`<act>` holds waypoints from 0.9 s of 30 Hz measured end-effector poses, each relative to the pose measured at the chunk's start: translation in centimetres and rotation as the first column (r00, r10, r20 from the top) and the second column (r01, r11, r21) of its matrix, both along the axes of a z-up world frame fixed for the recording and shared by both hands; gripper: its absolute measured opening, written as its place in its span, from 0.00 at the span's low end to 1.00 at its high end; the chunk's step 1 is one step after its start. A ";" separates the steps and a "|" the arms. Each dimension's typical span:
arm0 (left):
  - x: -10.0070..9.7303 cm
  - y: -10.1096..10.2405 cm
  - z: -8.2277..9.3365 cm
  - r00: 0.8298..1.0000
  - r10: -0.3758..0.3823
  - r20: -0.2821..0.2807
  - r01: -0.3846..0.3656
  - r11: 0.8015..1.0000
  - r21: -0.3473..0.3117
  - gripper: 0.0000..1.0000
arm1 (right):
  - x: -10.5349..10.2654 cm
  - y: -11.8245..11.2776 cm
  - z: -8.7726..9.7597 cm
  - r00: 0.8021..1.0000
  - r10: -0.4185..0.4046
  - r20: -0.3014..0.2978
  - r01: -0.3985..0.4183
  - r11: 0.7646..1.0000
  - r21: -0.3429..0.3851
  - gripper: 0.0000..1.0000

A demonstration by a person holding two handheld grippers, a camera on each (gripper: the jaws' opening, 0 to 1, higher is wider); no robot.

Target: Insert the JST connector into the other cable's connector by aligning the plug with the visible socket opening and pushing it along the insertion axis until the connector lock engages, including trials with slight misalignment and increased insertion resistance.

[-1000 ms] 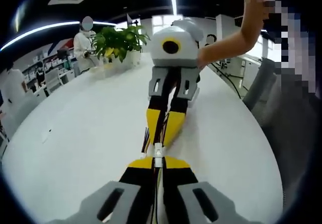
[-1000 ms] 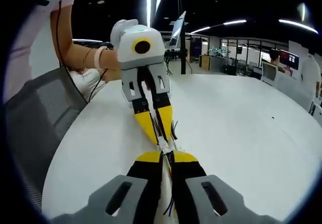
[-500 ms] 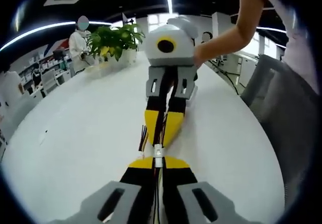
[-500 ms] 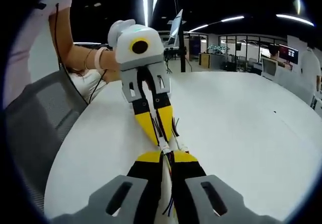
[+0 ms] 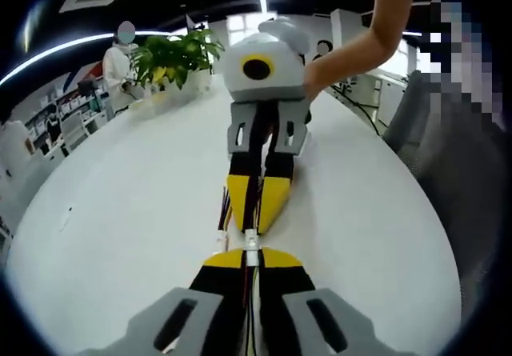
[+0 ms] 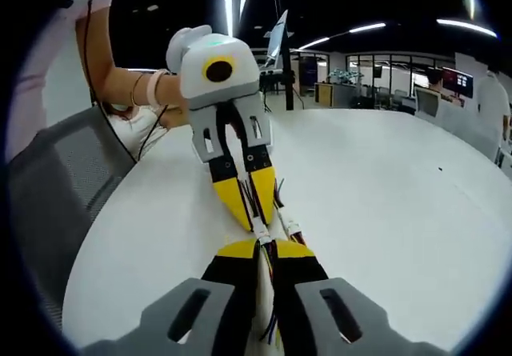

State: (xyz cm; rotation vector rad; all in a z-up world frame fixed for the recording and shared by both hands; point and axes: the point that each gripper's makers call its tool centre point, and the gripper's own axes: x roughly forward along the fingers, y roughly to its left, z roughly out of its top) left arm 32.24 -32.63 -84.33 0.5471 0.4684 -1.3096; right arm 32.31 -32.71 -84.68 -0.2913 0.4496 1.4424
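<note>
The two yellow-tipped grippers meet tip to tip just above the white table (image 5: 120, 212). In the left gripper view my left gripper (image 5: 250, 254) is shut on a cable, and a small white JST connector (image 5: 250, 242) sticks out of its tips. Straight ahead, the right gripper (image 5: 254, 225) is shut on the other cable, whose thin coloured wires (image 5: 226, 212) run beside its jaws. In the right gripper view the right gripper (image 6: 266, 248) is shut, and the white connector (image 6: 261, 234) sits between it and the left gripper (image 6: 257, 225). Whether the connector halves are fully seated is hidden.
A person's bare arm (image 5: 360, 44) holds the opposite gripper. A grey mesh chair (image 6: 56, 188) stands at the table's edge. A potted plant (image 5: 172, 56) sits at the far end of the table, with a person in white (image 5: 118, 56) behind it. White tabletop (image 6: 384, 196) extends on both sides.
Both views have shifted slightly with the hands. The grippers remain tip to tip on the connector, with no visible separation or release.
</note>
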 end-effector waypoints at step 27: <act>-0.5 1.0 0.0 0.993 0.118 -0.028 -0.118 0.993 -0.008 0.08 | -0.2 0.2 -0.4 0.999 -0.034 0.028 0.035 0.998 -0.049 0.09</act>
